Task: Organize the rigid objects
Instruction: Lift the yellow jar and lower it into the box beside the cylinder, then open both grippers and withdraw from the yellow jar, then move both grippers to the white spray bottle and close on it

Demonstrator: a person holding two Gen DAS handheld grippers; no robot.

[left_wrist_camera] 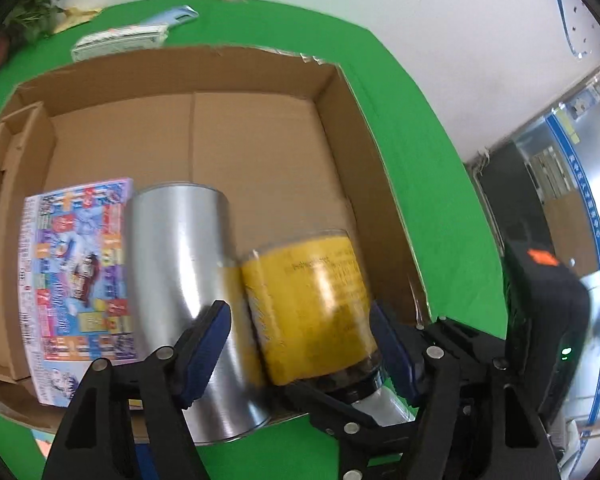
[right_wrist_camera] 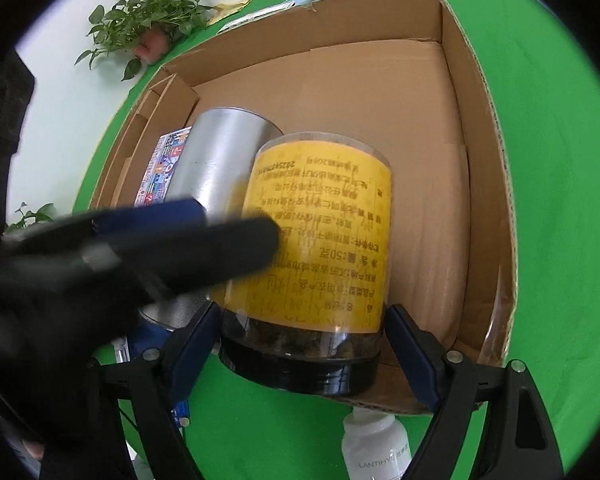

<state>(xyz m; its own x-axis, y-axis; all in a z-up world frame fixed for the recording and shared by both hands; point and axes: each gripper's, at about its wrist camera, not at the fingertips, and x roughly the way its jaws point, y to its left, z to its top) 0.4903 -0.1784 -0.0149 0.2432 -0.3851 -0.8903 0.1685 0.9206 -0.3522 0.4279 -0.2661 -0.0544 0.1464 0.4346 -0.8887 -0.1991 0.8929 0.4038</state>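
Inside the cardboard box (left_wrist_camera: 260, 152) on my green worktop (left_wrist_camera: 420, 160) I count three things: one colourful printed pack (left_wrist_camera: 76, 272) lying flat, one silver can (left_wrist_camera: 188, 280) on its side just beside it, and one yellow-labelled jar (right_wrist_camera: 316, 248) touching the can, its black lid poking over the box's near edge. My right gripper (right_wrist_camera: 304, 352) has its fingers (right_wrist_camera: 412, 360) spread either side of the jar's lid end; whether the pads touch it, I cannot tell. My left gripper (left_wrist_camera: 300, 348) shows fingers (left_wrist_camera: 204, 348) spread wide too, straddling jar and can. One white bottle (right_wrist_camera: 374, 444) stands on the worktop below the box, and two leafy plants (right_wrist_camera: 148, 20) sit at the far edge.
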